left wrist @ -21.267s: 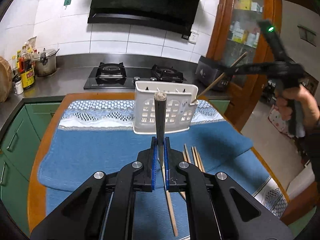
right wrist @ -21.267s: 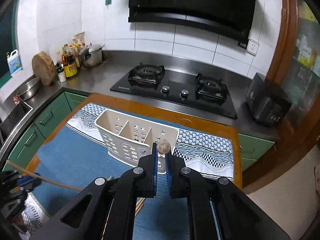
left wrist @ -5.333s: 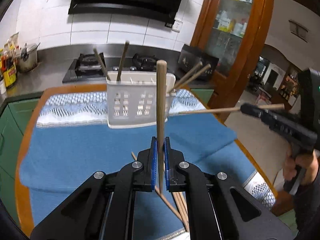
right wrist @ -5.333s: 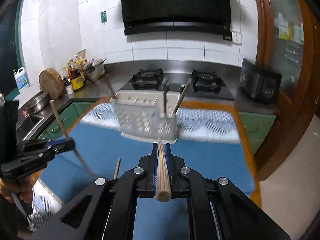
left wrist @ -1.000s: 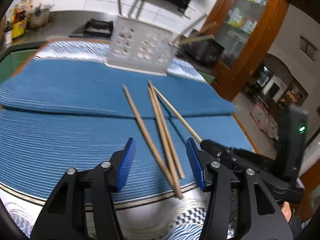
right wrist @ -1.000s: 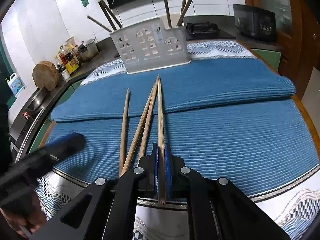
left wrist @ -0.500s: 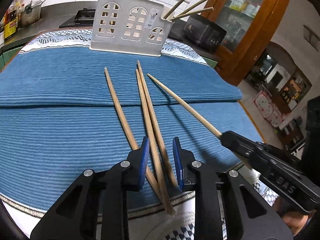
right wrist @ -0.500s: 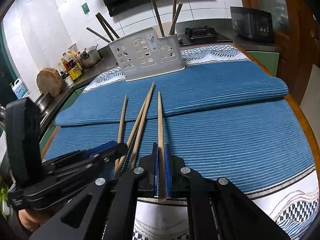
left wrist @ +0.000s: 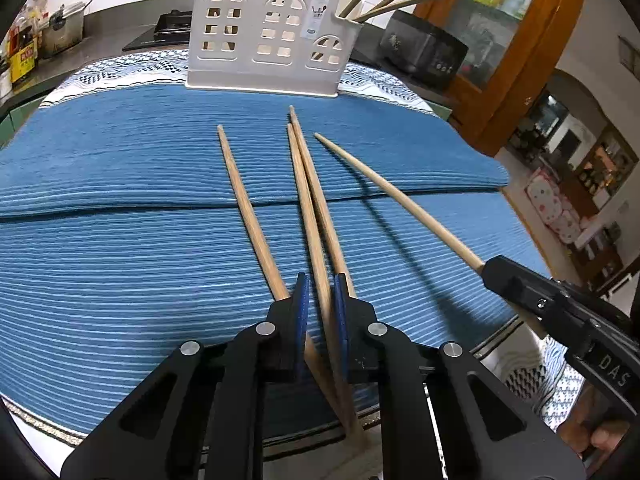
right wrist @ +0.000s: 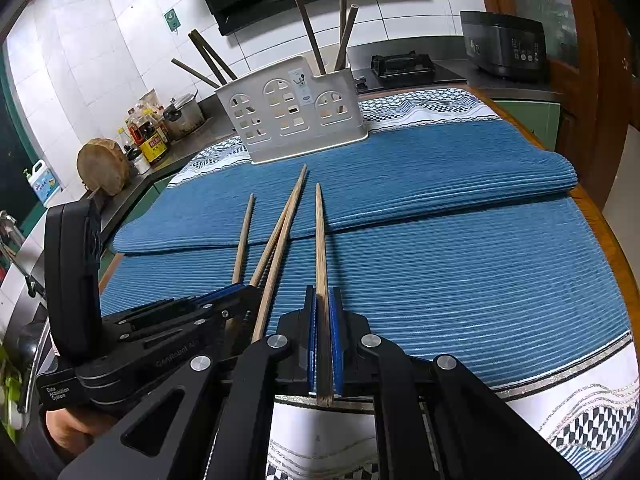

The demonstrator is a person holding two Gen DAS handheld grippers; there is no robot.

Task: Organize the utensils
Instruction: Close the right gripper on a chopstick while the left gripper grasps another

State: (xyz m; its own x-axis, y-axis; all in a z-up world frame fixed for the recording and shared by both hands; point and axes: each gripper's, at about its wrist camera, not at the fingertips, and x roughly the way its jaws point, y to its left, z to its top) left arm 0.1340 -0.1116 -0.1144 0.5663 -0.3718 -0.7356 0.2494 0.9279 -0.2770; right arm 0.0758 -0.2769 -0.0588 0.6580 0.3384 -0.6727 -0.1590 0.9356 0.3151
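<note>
Three wooden chopsticks (left wrist: 248,208) lie on the blue ribbed mat (left wrist: 120,240). My left gripper (left wrist: 319,300) sits low over the middle pair, jaws narrowly open around one chopstick (left wrist: 310,216). My right gripper (right wrist: 323,320) is shut on a fourth chopstick (right wrist: 319,240) lifted slightly off the mat; it also shows in the left wrist view (left wrist: 400,196). The white utensil holder (left wrist: 268,36) stands at the far end with several chopsticks in its end compartments; it also shows in the right wrist view (right wrist: 292,112).
A patterned cloth (right wrist: 420,106) lies under the mat on a wooden table. Behind are a gas hob (right wrist: 400,64), a black rice cooker (right wrist: 504,46), bottles and a pot (right wrist: 184,114), and a round chopping block (right wrist: 104,166). A wooden cabinet (left wrist: 512,40) stands on the right.
My left gripper has dropped to the mat and narrowed its jaws around a middle chopstick. My right gripper has raised its chopstick slightly off the mat.
</note>
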